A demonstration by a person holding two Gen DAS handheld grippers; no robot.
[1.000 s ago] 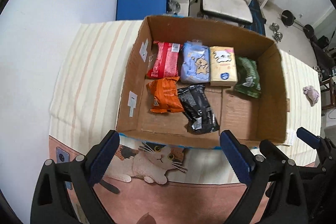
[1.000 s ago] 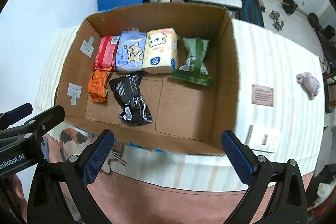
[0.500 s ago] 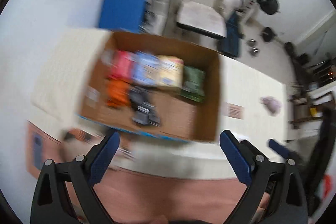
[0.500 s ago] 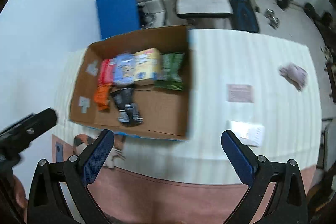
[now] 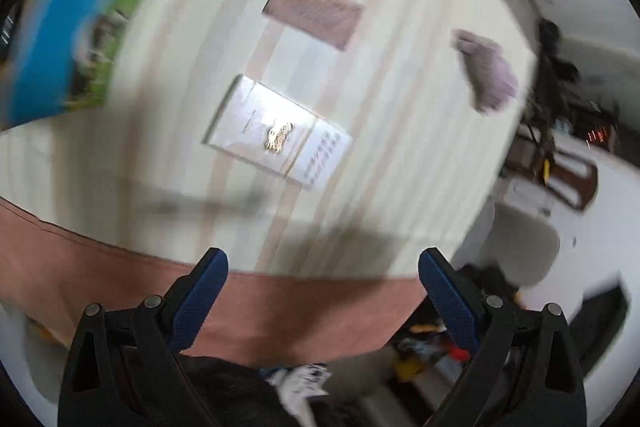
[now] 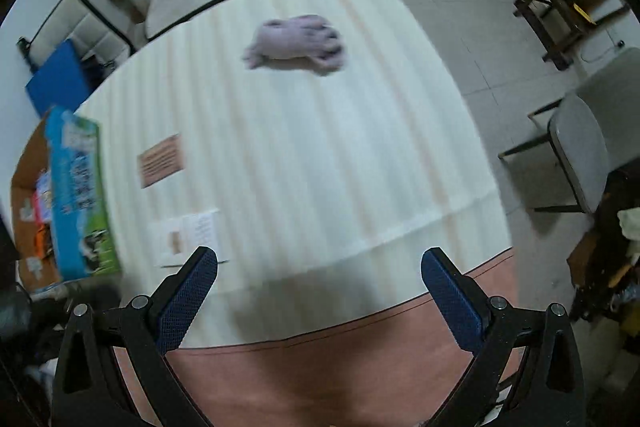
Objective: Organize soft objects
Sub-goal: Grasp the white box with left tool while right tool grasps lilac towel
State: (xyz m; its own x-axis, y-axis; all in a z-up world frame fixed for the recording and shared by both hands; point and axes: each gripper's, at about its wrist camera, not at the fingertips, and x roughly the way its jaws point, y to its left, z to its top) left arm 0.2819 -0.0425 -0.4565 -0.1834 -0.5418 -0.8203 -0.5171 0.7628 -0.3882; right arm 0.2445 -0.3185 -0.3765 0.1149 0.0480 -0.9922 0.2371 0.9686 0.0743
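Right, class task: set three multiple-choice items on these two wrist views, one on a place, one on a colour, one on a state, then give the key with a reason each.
1. Where does the crumpled cloth lie?
A. inside the cardboard box
B. on the striped tablecloth, apart from the box
C. on the grey chair

2. What colour is the cloth?
A. pale purple
B. bright orange
C. dark green

3. How does the right gripper stand?
A. shut on the cloth
B. shut on a card
C. open, holding nothing

Key: B, the cloth sits alone on bare tablecloth, far from the cardboard box; A, it looks lilac in both views; C, the blue fingers are spread wide with only table between them.
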